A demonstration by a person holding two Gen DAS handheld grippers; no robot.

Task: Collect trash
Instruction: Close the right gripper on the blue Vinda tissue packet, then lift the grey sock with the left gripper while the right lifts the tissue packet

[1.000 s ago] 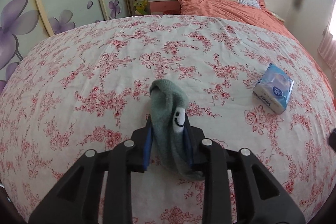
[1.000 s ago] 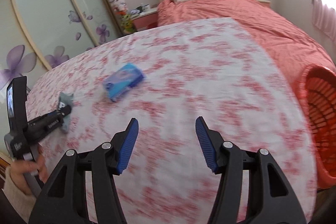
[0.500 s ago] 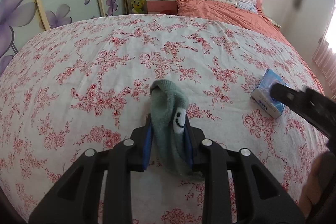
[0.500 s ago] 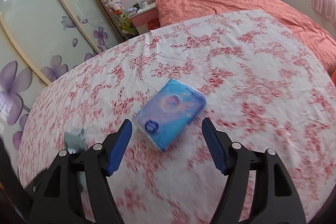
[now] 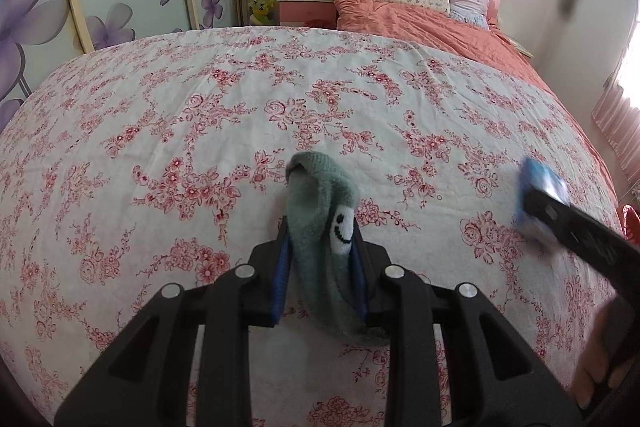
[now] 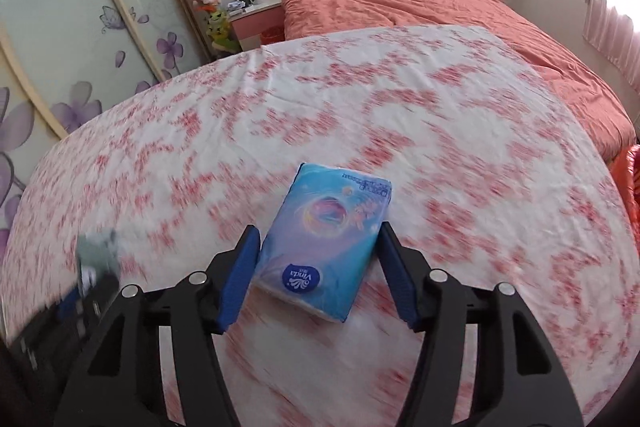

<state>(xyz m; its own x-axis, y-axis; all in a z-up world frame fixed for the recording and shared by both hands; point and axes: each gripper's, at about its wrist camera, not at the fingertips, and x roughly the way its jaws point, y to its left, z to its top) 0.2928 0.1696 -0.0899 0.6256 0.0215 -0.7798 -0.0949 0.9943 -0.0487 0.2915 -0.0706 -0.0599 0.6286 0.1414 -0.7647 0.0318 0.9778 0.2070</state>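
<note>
Left gripper (image 5: 320,267) is clamped on the grey sock (image 5: 326,223), smiley patch facing up, toe end sagging below the fingers (image 5: 279,277) just over the floral sheet (image 5: 200,107). That grip looks solid; nothing to fix there.

Right gripper (image 6: 316,277) is the step in hand: fingers (image 6: 236,285) spread wide, straddling the blue tissue pack (image 6: 326,239), which lies flat on the bed near its foot end. The left pad looks about touching the pack's side, the right pad has a gap. The view is motion-blurred, so contact is hard to call.

To do it well:
- Settle the gripper first, then close.
- Centre the pack between the pads so both meet it together; otherwise it skids sideways on the sheet.
- Get the pads low on the pack's long sides, not on its top edge.
- It's a soft pack, so expect it to squash; squeeze until firm, then lift.
- Avoid pinching the sheet.

An orange basket (image 6: 632,187) shows at the right edge, probably the drop spot.
</note>
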